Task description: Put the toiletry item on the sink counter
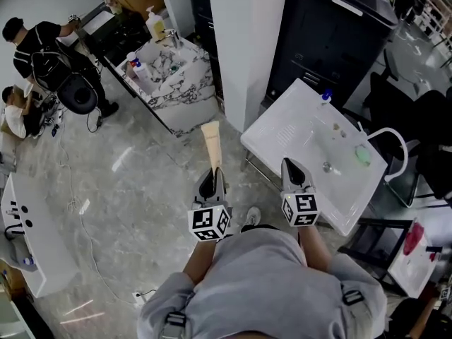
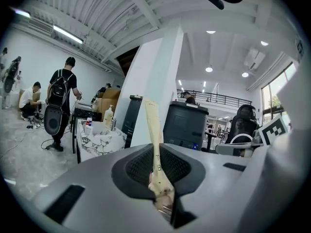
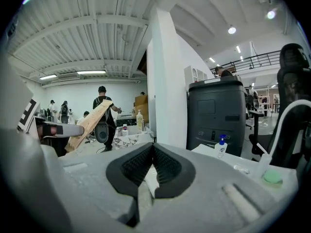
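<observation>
Left claw (image 1: 213,175) clamping beige tube (image 1: 211,143), right claw (image 1: 292,168) closed, empty

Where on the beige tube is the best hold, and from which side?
Probably as the left gripper has it: at the near end, coming in along the length of the tube, pads on its two broad faces. The tube is flat and widens toward its far end, so those faces give the pads level ground; the edges would slip.
</observation>
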